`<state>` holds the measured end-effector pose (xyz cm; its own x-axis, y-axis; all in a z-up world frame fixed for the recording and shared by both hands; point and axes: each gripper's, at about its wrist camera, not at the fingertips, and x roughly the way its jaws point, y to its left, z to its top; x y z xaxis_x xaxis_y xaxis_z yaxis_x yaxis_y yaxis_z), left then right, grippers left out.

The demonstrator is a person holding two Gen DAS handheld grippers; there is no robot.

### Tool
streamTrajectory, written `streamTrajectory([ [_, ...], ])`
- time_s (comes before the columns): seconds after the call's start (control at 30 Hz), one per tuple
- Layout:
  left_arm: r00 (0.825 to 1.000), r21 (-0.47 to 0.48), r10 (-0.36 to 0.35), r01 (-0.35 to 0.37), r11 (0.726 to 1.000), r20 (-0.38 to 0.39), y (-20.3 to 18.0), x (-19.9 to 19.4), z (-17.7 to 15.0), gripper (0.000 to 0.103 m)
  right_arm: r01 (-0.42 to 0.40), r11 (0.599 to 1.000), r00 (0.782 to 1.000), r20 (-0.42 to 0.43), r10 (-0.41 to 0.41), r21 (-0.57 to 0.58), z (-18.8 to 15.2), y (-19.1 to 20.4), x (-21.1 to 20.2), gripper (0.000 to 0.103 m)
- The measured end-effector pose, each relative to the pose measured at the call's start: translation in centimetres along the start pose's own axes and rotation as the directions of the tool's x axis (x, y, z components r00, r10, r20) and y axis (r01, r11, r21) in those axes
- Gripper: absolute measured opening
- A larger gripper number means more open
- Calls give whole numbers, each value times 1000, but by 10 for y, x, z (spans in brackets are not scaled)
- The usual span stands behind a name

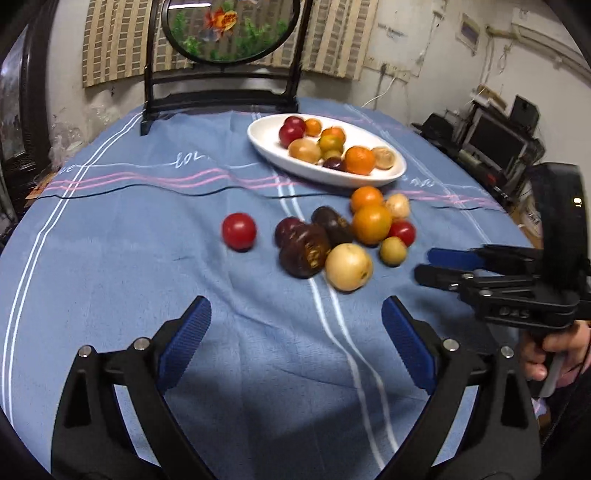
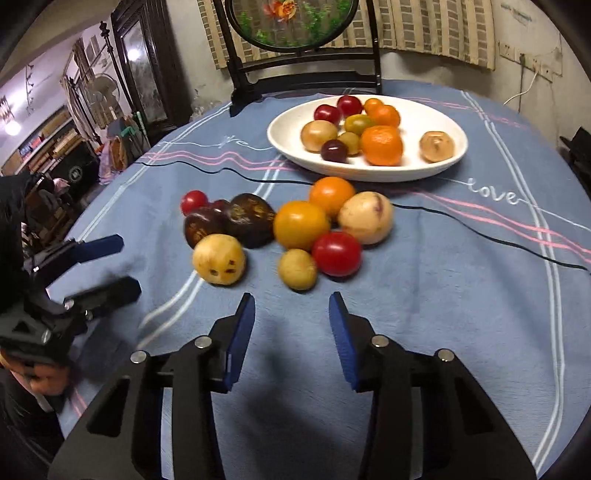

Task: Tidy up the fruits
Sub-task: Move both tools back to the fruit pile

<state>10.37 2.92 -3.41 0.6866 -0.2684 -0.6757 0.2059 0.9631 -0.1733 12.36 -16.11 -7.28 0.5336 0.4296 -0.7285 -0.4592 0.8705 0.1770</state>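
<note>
Standing wide apart, the blue pads of the left claw point(image 1: 295, 328) hold nothing; only the blue striped cloth point(image 1: 129, 258) on the desk lies between them. The right claw point(image 2: 291, 325) has its jaws at a narrower gap, also with nothing between them, and no fruit is touched by either one.

From the left claw, the loose pile of fruits point(image 1: 343, 236) lies at about 12 to 1 o'clock, near but apart. The closest piece is a pale yellow round fruit point(image 1: 348, 266), just beside a dark purple fruit point(image 1: 304, 251). A single red tomato point(image 1: 239, 231) sits a little apart, at 11 o'clock. Two oranges point(image 1: 370, 223) lie at the far side of the pile.

From the right claw, a small yellow fruit point(image 2: 297, 269) and a red tomato point(image 2: 336, 254), touching each other, are straight ahead at 12 o'clock.

Beyond the pile, the white oval plate point(image 1: 269, 147) carries more fruits: oranges, red ones, one dark one and some pale ones. Behind the plate, at the far edge of the desk, stands a black frame with a round fish picture point(image 1: 225, 29).

A hand point(image 1: 546, 350) holds the handle of the right claw at 3 o'clock in the left view.
</note>
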Motion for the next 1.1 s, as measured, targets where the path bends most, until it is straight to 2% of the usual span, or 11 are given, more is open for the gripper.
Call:
streamTrajectory([
  [0.5, 1000, -8, -10, 10, 1000, -8, 1, 2, -1, 95, 42, 999, 998, -47, -41, 20, 15, 2, 31, 42],
  [0.67, 1000, -8, 2, -2, 1000, -19, 2, 4, 0, 95, 64, 998, 997, -41, -63, 8, 18, 0, 34, 30],
  [0.7, 1000, -7, 4, -4, 1000, -21, 2, 4, 0, 95, 51, 999, 998, -38, -51, 9, 17, -1, 33, 26],
  [0.87, 999, 7, -9, 9, 1000, -48, -1, 9, 0, 95, -1, 999, 1000, -16, 2, 52, 17, -9, 25, 26],
  [0.93, 999, 11, -23, 23, 1000, -40, -2, 8, -1, 95, -25, 995, 999, 38, 22, 95, 19, -16, 9, 26],
  [1.0, 999, 11, -33, 34, 999, -35, -5, 8, -1, 94, -22, 993, 995, 95, 11, 114, 18, -22, -7, 26],
  [1.07, 999, 21, -25, 25, 999, -43, -10, 11, 0, 85, -14, 990, 993, 122, -3, 141, 17, -28, -16, 26],
  [1.1, 999, 30, -12, 14, 999, -51, -14, 14, 1, 77, -21, 988, 992, 126, 2, 152, 17, -30, -18, 26],
])
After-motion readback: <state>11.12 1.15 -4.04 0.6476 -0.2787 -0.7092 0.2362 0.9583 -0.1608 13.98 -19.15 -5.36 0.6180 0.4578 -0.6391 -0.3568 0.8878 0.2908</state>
